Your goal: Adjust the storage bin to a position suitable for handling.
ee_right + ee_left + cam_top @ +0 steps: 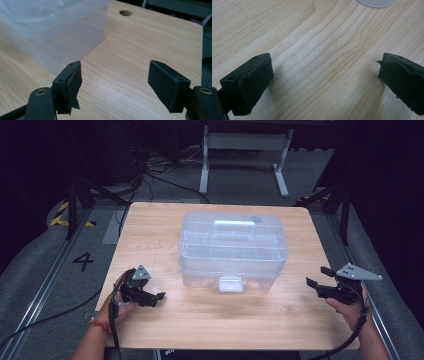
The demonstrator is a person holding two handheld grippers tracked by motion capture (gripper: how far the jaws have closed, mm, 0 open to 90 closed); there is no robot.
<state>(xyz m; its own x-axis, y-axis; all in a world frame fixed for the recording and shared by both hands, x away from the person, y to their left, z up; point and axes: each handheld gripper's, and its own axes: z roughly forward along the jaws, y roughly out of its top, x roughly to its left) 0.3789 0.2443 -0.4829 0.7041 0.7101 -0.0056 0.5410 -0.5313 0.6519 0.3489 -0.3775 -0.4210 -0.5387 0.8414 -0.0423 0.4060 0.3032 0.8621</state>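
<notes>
My left gripper [159, 296] and right gripper [317, 277] flank the clear lidded plastic box [233, 249] on the pale wooden surface [210, 320], fingers released, grasping nothing.

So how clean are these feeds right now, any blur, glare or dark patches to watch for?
High view: table evenly lit, surroundings dark, clear plastic box slightly hazy. Left gripper view: wood grain sharp, jaws soft-edged, faint shadows beside them. Right gripper view: box blurred and milky, far table hole crisp.

Counter [210, 320]: pale wood grain, smooth, matt. Storage box [233, 251]: translucent frosted plastic, slightly glossy. Tongs [115, 82]: black, matt pads.
</notes>
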